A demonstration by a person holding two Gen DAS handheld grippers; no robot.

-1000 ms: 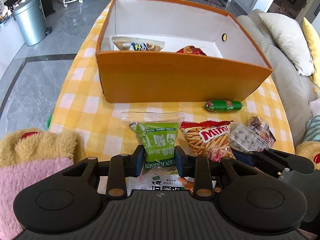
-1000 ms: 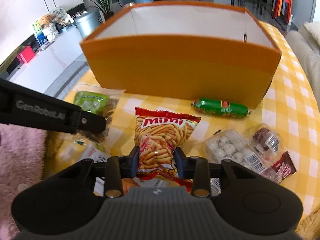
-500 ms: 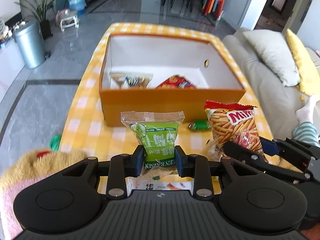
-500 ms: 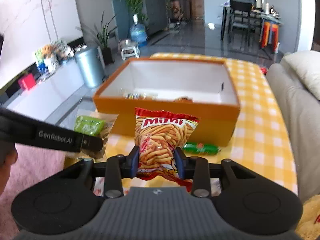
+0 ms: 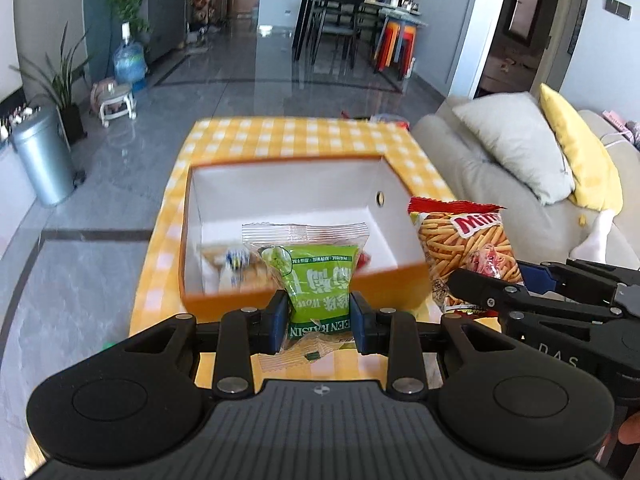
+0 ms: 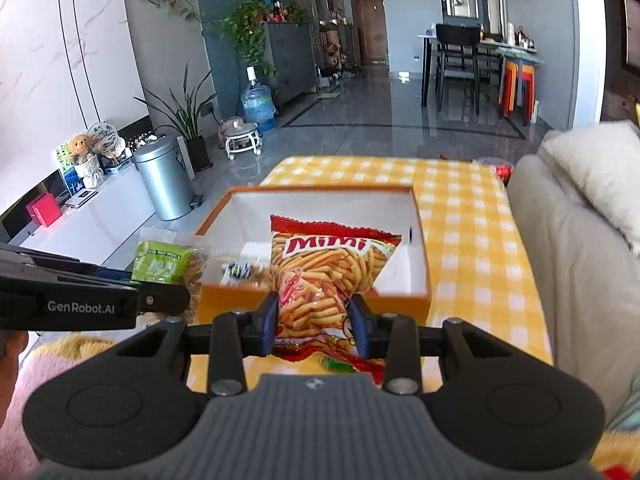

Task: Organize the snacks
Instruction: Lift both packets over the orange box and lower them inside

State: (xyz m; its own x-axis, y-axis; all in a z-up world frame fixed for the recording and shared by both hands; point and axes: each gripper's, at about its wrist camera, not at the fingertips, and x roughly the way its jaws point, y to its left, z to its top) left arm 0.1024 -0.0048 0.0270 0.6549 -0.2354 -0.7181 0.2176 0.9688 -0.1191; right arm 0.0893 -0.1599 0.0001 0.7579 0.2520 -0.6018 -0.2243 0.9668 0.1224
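My left gripper point(image 5: 319, 314) is shut on a green raisin packet point(image 5: 316, 276) and holds it in the air in front of the orange box point(image 5: 224, 300). My right gripper point(image 6: 314, 322) is shut on a red Mimi snack bag point(image 6: 324, 276), also lifted, level with the box's near wall point(image 6: 400, 304). The Mimi bag also shows at the right of the left wrist view point(image 5: 464, 244), and the raisin packet at the left of the right wrist view point(image 6: 160, 262). The white inside of the box holds a few snack packets point(image 5: 236, 258), partly hidden.
The box stands on a table with a yellow checked cloth point(image 6: 472, 240). A grey sofa with cushions point(image 5: 516, 148) runs along the right side. A metal bin point(image 5: 44, 160) stands on the floor to the left. A green item point(image 6: 338, 364) lies below the right gripper.
Both grippers have risen well above the table with their packets, so I now look down into the box from higher up. Both stay shut.
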